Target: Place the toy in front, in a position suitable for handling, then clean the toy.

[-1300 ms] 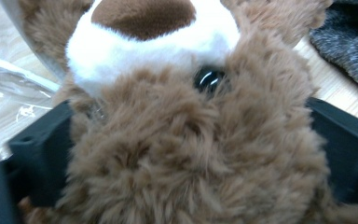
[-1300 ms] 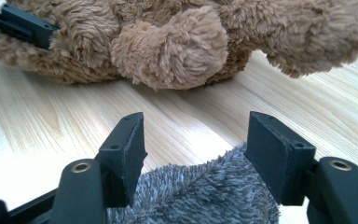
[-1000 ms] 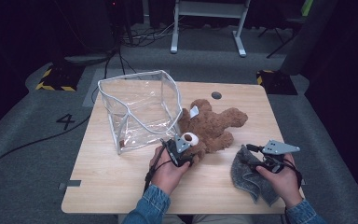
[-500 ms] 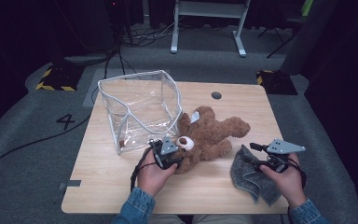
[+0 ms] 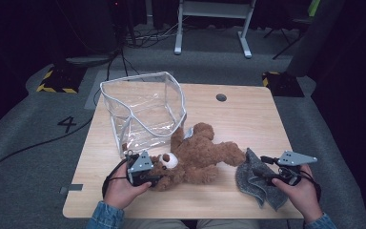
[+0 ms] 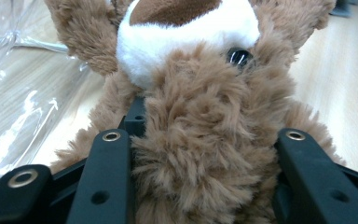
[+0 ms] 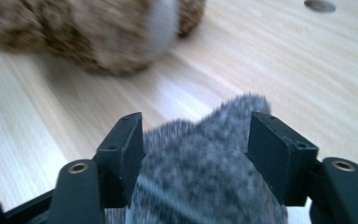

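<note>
A brown teddy (image 5: 198, 157) is seen lying across the middle of the table (image 5: 248, 114), its head toward the near left edge and one arm raised against the clear bag (image 5: 143, 112), which stands open behind it on the left half of the table. The left gripper (image 5: 158, 177) is held low at the teddy's head; in the left gripper view the plush of the teddy (image 6: 200, 154) is packed between the two black jaws and pressed by both pads, so the head is gripped. Those jaws have just been opened a little further after a sharp closing, with the fur kept between them. A grey cloth (image 5: 257, 183) is found crumpled near the right front edge, just beside the teddy's foot. The right gripper (image 5: 262, 174) is laid over that cloth; in the right gripper view the cloth (image 7: 200, 154) is bunched up between the jaws, touched by the left pad, while a thin gap may be left at the right pad, so whether it is truly clamped cannot be told. A round hole (image 5: 221, 97) is seen in the far part of the table.
</note>
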Available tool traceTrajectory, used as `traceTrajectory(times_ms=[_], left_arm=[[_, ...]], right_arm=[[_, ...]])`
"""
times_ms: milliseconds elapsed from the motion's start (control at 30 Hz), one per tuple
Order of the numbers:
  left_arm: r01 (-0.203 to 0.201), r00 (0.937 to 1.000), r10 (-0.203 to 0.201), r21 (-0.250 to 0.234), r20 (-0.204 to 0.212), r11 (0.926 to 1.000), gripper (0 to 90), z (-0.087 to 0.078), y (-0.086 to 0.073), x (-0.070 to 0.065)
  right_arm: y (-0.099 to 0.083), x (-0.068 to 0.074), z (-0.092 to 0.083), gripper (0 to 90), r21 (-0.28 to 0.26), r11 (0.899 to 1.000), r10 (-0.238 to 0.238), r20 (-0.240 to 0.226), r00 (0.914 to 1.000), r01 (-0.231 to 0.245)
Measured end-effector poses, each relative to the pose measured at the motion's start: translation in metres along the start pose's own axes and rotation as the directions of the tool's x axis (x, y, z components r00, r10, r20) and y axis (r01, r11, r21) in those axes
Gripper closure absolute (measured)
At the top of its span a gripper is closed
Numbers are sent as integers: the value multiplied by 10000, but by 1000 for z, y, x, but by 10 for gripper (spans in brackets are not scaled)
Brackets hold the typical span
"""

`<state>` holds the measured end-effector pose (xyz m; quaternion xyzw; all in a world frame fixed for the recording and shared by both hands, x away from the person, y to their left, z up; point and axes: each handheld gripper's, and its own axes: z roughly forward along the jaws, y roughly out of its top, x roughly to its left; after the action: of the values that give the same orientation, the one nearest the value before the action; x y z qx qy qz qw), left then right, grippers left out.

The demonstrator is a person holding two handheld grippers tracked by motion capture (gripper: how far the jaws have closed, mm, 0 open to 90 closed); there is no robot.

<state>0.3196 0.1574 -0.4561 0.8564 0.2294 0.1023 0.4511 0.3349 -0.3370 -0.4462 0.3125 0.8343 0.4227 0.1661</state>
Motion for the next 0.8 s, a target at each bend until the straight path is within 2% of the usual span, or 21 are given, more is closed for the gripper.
traceTrajectory(times_ms=[133,300,400,433,500,567,667,733,767,800], left_arm=[[-291,9979,297,-101,572,9995,556,-12,-11,6],[-301,9942,323,-231,1026,9993,547,-22,-21,6],[-283,9938,318,-349,1065,9990,536,-21,-22,6],[-303,9939,342,-384,1047,9988,530,-20,-22,6],[-329,9940,367,-388,1027,9987,518,-18,-20,6],[-427,9936,474,-480,1024,9979,504,-14,-19,5],[-500,9935,565,-673,992,9965,424,-9,-18,5],[-582,9936,655,-792,922,9952,403,-7,-18,4],[-573,9934,645,-765,948,9954,403,-6,-19,4],[-585,9938,658,-810,900,9950,403,-6,-19,3]], right_arm=[[-6,-2,-5,354,253,9996,131,-26,9999,-131],[-11,-3,-5,333,461,9987,233,-100,9997,-229],[-13,1,-4,313,485,9982,352,-126,9993,-346],[-14,1,-4,309,505,9982,340,-62,9994,-337],[-15,3,-4,301,548,9966,606,239,9979,-618],[-14,4,-3,288,420,9965,713,289,9970,-725],[-12,3,0,271,632,9965,534,233,9983,-547],[-11,3,6,250,851,9954,436,180,9989,-450],[-10,2,16,224,1194,9923,326,57,9995,-331],[-10,2,16,224,1194,9923,326,57,9995,-331]])
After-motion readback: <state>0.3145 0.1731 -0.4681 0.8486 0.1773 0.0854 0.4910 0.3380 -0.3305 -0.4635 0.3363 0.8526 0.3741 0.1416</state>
